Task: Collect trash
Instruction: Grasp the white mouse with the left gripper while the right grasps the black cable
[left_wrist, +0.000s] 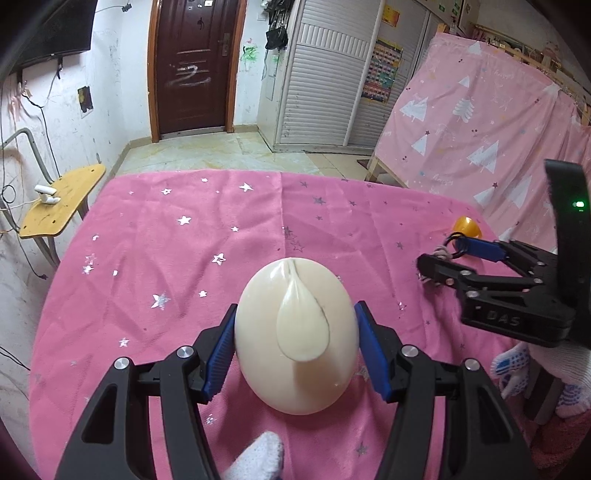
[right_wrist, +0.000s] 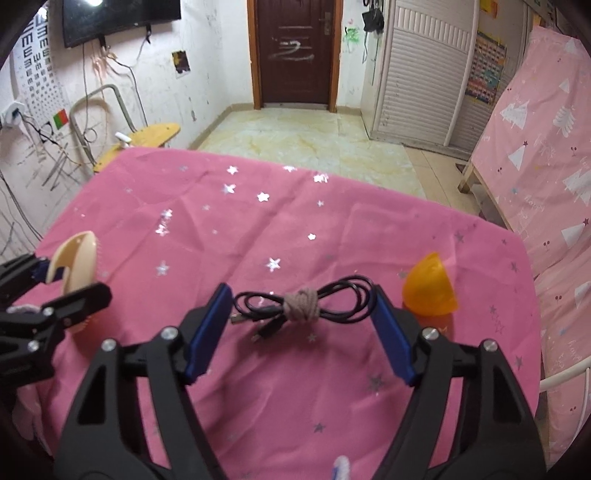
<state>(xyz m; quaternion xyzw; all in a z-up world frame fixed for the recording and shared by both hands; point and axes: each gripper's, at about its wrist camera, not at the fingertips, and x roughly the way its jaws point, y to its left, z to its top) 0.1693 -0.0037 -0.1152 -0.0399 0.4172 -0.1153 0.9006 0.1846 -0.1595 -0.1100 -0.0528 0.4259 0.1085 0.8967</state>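
A cream oval brush (left_wrist: 295, 339) with a loop handle sits on the pink star tablecloth (left_wrist: 177, 236). My left gripper (left_wrist: 295, 350) has its blue pads on both sides of it, closed on it. It also shows at the left of the right wrist view (right_wrist: 75, 266). A black cable bundle (right_wrist: 299, 304) tied with a beige cord lies between the open fingers of my right gripper (right_wrist: 301, 325). An orange plastic half-shell (right_wrist: 430, 284) sits just right of that gripper, and also shows in the left wrist view (left_wrist: 467, 227).
A yellow wooden chair (left_wrist: 59, 206) stands off the table's left far corner. A bed with a pink tree-print curtain (left_wrist: 480, 122) runs along the right. Tiled floor, a dark door (left_wrist: 192, 66) and a white louvred cabinet (left_wrist: 325, 74) lie beyond the table.
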